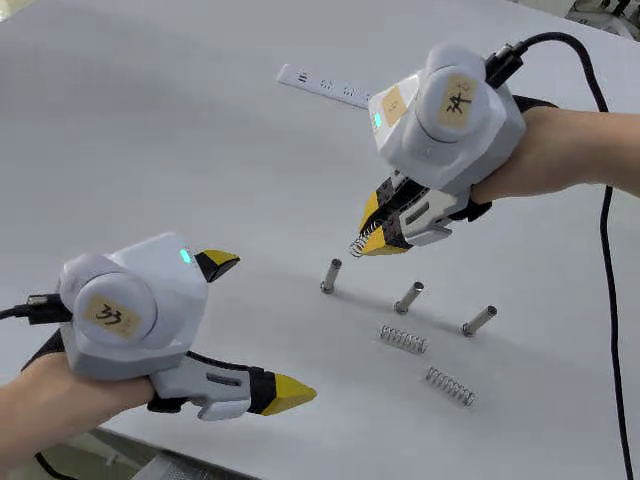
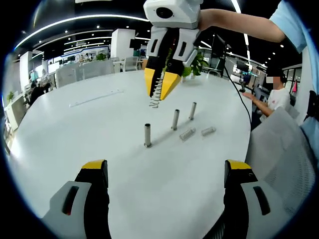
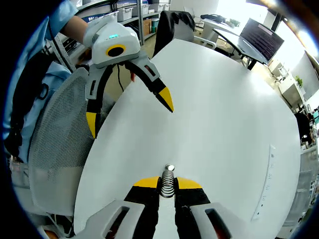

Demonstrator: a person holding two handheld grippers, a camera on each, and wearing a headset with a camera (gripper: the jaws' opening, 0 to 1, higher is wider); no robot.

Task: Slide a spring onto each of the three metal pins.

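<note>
Three metal pins stand upright on the white table: a left pin [image 1: 331,275], a middle pin [image 1: 408,297] and a right pin [image 1: 479,320]. Two loose springs [image 1: 403,339] [image 1: 449,386] lie flat just in front of them. My right gripper [image 1: 372,240] is shut on a third spring [image 1: 360,241], which hangs just above and right of the left pin. In the right gripper view the held spring [image 3: 168,181] sits almost over a pin top [image 3: 170,168]. My left gripper [image 1: 255,328] is open with nothing in it, off to the left of the pins.
A white power strip [image 1: 325,85] lies at the far side of the table. A black cable [image 1: 610,260] trails from the right gripper down the right side. Chairs [image 3: 60,149] stand at the table's edge [image 1: 130,440], which runs close under the left gripper.
</note>
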